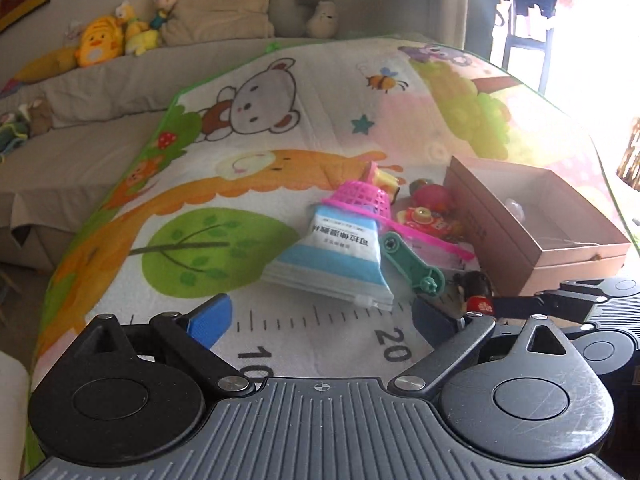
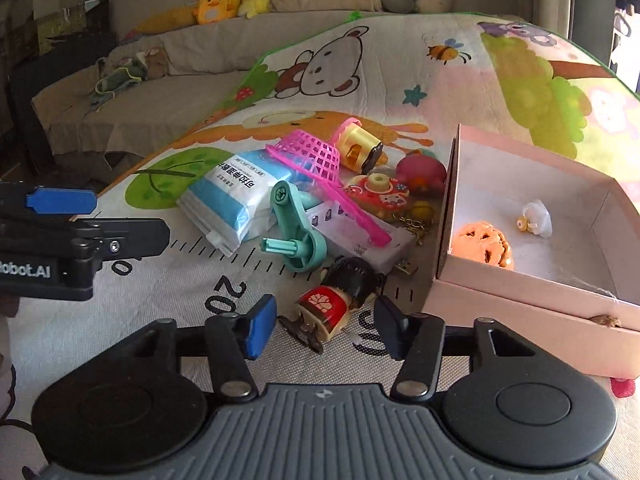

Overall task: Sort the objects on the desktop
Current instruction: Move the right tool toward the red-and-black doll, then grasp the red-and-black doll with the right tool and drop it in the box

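Observation:
A pile of small objects lies on the cartoon play mat: a blue-white packet [image 2: 236, 200], a pink mesh scoop [image 2: 316, 160], a teal crank handle [image 2: 296, 232], a yellow tape roll [image 2: 358, 150] and a doll with black hair and red body [image 2: 336, 300]. My right gripper [image 2: 326, 330] is open, its fingers on either side of the doll, not closed on it. A pink cardboard box [image 2: 520, 304] stands at the right, with an orange carved ball [image 2: 486, 244] and a small white trinket [image 2: 536, 220] inside. My left gripper [image 1: 320, 316] is open and empty above the mat, before the packet [image 1: 332, 256].
A sofa with plush toys [image 2: 224, 0] and cushions runs along the back. The box [image 1: 536, 216] sits right of the pile in the left wrist view. The left gripper [image 2: 60, 232] shows at the left edge of the right wrist view. More toys lie behind the scoop.

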### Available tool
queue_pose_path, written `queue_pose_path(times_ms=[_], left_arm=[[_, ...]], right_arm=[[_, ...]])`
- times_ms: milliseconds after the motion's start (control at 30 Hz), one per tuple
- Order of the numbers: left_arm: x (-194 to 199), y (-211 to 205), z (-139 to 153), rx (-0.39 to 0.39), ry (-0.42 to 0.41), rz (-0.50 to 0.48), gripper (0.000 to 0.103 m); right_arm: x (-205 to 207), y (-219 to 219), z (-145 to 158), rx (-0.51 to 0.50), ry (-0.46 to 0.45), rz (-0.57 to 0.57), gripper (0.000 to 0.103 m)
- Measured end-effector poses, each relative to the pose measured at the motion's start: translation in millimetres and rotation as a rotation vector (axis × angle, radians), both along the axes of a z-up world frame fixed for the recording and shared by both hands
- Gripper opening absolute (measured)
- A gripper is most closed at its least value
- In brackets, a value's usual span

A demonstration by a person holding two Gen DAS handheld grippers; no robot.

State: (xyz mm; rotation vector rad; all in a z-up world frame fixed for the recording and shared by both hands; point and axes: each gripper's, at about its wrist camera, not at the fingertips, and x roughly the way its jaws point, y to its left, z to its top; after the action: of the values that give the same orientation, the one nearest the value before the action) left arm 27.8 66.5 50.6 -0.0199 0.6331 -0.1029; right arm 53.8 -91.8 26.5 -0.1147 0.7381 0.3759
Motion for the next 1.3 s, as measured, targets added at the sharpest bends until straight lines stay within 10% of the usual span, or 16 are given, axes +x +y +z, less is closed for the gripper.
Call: queue_pose_path(times_ms=[367, 567, 933, 1100, 1300], left_arm=[[36.9, -68.7, -13.9, 0.035, 0.025, -0.133, 0.092], [66.8, -92.5, -26.1, 0.085, 0.061, -0.138, 0.077], [43.6, -81.8, -35.7, 0.13, 0.076, -0.2, 0.01], [4.4, -65.9, -39.3, 0.055, 0.137, -0.302, 0.01], [-10.6, -47.2, -32.6, 0.136, 0.087, -0.19, 0.032]], right_arm=[[-66.8, -83.9, 9.3, -0.053, -0.023, -0.195, 0.045], [-85.1, -123.3, 16.1, 0.025, -0.117, -0.314, 0.083], [-75.8, -128.2, -1.7, 0.071, -0.064, -0.358, 0.102], [-74.3, -130.9, -4.3, 0.087, -0.046, -0.37, 0.103], [-74.6, -125.3, -5.7, 0.068, -0.047, -0.342, 0.103]])
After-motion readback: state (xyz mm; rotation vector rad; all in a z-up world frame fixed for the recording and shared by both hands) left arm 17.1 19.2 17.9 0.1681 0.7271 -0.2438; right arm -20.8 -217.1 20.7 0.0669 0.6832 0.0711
